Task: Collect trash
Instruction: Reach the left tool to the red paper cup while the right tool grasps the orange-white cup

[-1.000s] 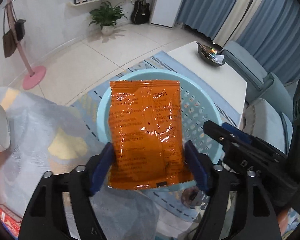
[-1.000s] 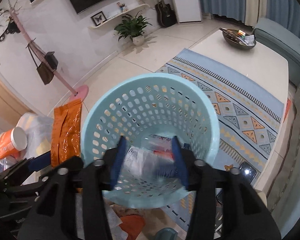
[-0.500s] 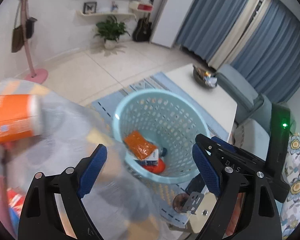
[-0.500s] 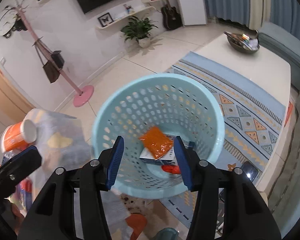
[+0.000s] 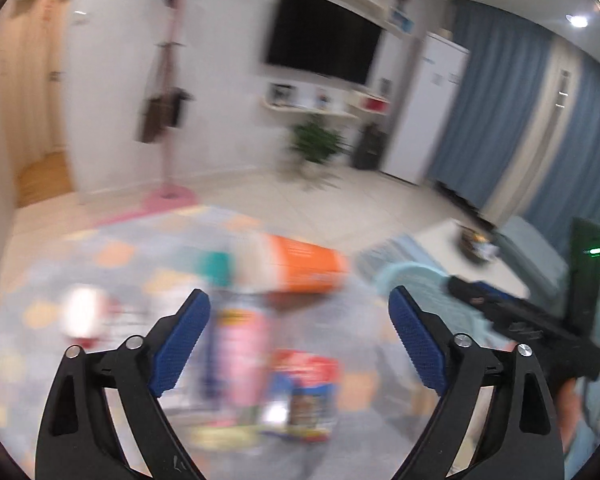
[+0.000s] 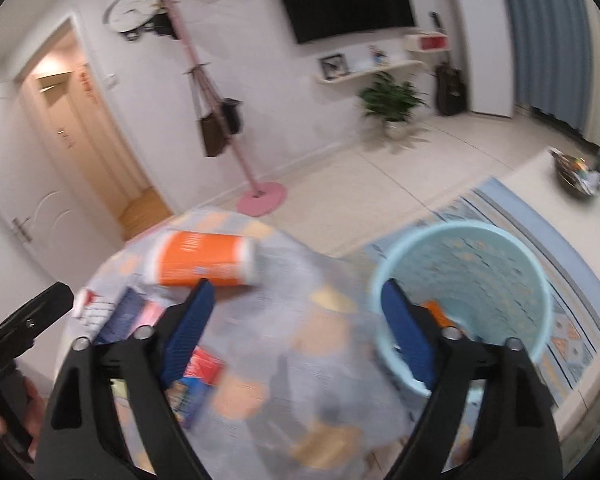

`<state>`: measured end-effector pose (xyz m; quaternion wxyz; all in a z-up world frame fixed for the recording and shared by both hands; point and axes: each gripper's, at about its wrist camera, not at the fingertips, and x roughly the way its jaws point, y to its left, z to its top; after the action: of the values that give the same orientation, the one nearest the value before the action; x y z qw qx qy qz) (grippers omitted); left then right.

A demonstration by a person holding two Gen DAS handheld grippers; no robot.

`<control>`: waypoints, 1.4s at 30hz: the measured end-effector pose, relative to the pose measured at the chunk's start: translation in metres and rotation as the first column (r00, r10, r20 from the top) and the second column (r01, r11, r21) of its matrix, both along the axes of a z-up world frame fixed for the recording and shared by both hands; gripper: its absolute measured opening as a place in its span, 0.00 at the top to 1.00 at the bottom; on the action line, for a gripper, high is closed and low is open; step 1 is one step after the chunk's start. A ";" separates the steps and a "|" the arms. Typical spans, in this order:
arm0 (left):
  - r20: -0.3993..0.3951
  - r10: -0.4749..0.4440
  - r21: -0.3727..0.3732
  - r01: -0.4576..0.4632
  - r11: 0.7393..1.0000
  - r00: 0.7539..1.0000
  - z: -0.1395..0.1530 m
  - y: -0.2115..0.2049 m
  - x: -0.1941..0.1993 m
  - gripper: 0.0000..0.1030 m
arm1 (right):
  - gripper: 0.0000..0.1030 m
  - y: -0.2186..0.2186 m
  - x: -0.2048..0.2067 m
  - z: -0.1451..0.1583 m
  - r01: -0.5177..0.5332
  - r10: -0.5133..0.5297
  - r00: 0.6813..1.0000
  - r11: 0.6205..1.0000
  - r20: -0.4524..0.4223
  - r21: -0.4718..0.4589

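The left gripper [image 5: 299,334] has its jaws spread wide with nothing between them, and beyond them, on the patterned table [image 5: 112,256], lies a blurred orange-and-white canister [image 5: 300,266] on its side, with a pink can [image 5: 244,354] and a red-and-blue packet [image 5: 304,384] between and below the jaws. The right gripper [image 6: 296,322] also has wide, empty jaws; its right jaw overlaps the near rim of the light blue basket [image 6: 496,236], which stands just beside the table [image 6: 324,356] and holds an orange scrap [image 6: 436,312]. The canister [image 6: 204,260] lies just beyond the left jaw, and a red packet [image 6: 204,366] sits beside it.
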<state>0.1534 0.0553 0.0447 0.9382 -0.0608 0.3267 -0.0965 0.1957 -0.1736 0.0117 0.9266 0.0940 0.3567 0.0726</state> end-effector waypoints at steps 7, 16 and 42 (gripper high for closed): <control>-0.080 0.204 0.005 -0.205 0.979 0.976 -0.011 0.095 0.018 0.12 | 0.08 0.069 0.033 0.007 -0.122 0.121 0.993 0.993 -0.012 -0.006; -0.235 0.222 -0.062 -0.242 0.968 0.946 -0.047 0.142 0.050 0.12 | 0.08 0.112 0.089 -0.017 -0.126 0.128 0.981 0.992 -0.145 0.022; -0.257 0.196 -0.038 -0.212 0.977 0.946 -0.068 0.129 0.052 0.38 | 0.07 0.128 0.117 -0.044 -0.078 0.037 0.969 0.984 -0.243 -0.159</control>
<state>0.2057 0.1843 -0.0231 0.8915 -0.1364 0.4320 -0.0009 0.3129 -0.0451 -0.0323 0.8791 0.0136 0.4729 0.0575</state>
